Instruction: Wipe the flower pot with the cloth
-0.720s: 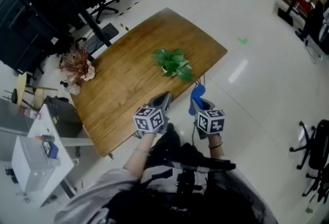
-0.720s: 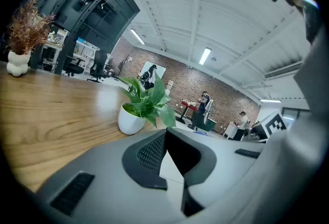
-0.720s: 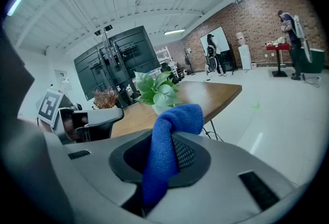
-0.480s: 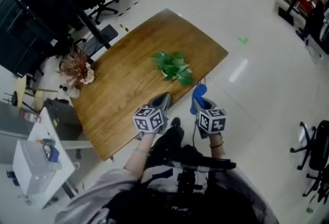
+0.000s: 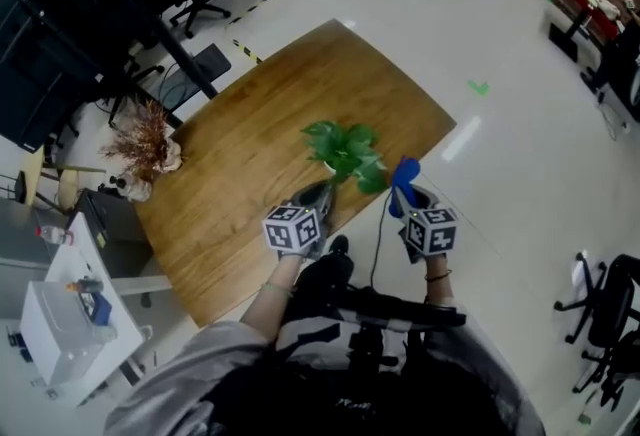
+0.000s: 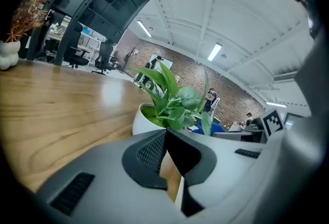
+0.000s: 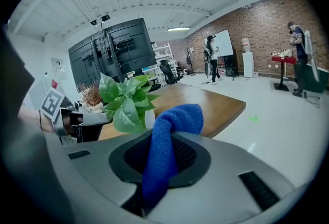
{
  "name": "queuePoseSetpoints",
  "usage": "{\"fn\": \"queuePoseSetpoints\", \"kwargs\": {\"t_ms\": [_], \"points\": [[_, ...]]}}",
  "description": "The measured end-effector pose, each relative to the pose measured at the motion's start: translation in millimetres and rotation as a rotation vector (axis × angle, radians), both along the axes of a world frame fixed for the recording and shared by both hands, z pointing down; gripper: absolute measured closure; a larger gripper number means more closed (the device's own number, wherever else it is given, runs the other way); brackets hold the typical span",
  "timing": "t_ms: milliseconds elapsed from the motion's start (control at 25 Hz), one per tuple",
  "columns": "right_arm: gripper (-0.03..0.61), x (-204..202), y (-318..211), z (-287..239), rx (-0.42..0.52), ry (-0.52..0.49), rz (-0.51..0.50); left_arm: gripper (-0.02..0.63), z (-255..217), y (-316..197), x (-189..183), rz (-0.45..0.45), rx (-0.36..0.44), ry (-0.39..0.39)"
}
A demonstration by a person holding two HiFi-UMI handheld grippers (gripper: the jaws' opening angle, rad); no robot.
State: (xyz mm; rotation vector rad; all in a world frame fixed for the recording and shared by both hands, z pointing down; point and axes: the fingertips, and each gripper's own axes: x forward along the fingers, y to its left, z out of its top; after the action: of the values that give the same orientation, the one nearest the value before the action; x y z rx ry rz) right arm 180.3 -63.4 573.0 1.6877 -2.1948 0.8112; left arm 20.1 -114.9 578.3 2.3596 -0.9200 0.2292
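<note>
A leafy green plant (image 5: 345, 150) in a white flower pot (image 6: 146, 120) stands near the front edge of the wooden table (image 5: 250, 134). My left gripper (image 5: 321, 191) sits low over the table just short of the pot, shut with nothing in it (image 6: 166, 134). My right gripper (image 5: 407, 200) hovers off the table's front edge, to the right of the plant, shut on a blue cloth (image 5: 404, 177). In the right gripper view the blue cloth (image 7: 171, 138) bulges up out of the jaws, with the plant (image 7: 123, 98) just beyond to the left.
A dried flower bunch in a white vase (image 5: 148, 138) stands at the table's left corner. Office chairs (image 5: 203, 9) and dark racks line the far left. A white cabinet (image 5: 62, 324) stands by my left side. People (image 7: 299, 43) stand far off by the brick wall.
Both grippers have come closer to the plant. The right one with the cloth has moved up beside the leaves. The head view has shifted a little.
</note>
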Motion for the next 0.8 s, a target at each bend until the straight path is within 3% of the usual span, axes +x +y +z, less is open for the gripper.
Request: {"fn": "queuePoseSetpoints", "kwargs": {"t_ms": [480, 800], "points": [[0.518, -33, -54, 11, -0.012, 0.04, -0.244, 0.609, 16, -39, 4, 0.02, -0.055, 0.01], [0.518, -74, -66, 27, -0.054, 0.004, -0.317, 0.609, 13, -63, -3, -0.016, -0.074, 0.062]]}}
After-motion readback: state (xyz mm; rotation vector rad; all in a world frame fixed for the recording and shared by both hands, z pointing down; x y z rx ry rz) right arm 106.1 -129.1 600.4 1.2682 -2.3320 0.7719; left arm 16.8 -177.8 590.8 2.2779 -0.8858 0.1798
